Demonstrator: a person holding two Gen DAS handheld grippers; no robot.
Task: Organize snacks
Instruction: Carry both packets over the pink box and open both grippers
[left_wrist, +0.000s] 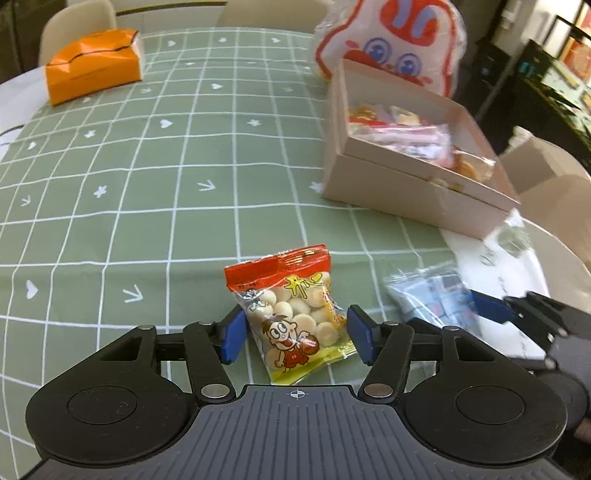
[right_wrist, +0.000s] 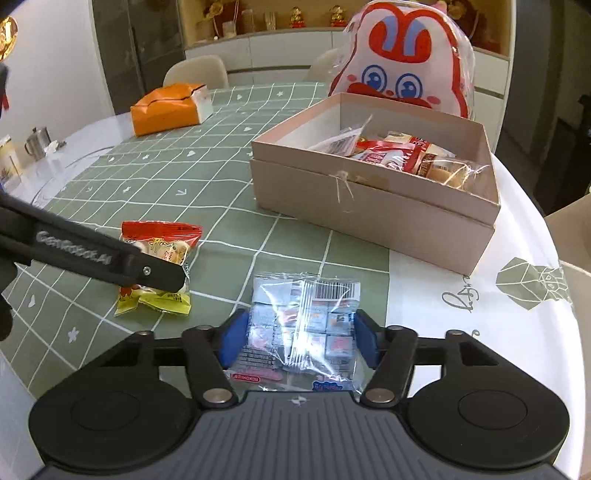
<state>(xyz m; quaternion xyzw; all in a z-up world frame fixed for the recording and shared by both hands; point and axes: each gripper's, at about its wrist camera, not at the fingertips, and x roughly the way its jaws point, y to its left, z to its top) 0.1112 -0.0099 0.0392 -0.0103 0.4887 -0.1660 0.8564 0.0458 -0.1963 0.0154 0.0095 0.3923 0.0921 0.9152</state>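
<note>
A red and yellow bag of round biscuits (left_wrist: 295, 314) lies on the green checked cloth between the fingers of my open left gripper (left_wrist: 295, 332); it also shows in the right wrist view (right_wrist: 159, 266), partly behind the left gripper's finger (right_wrist: 92, 254). A clear bag of small wrapped squares (right_wrist: 303, 325) lies between the fingers of my open right gripper (right_wrist: 299, 339); it also shows blurred in the left wrist view (left_wrist: 432, 295). Neither bag looks squeezed. An open beige box (right_wrist: 369, 210) with several snacks in it stands beyond both bags.
A rabbit-shaped snack bag (right_wrist: 402, 66) stands behind the box. An orange tissue pack (right_wrist: 170, 107) lies at the far left of the table (right_wrist: 129, 184). A metal mug (right_wrist: 37, 142) sits at the left edge. Chairs stand behind the table.
</note>
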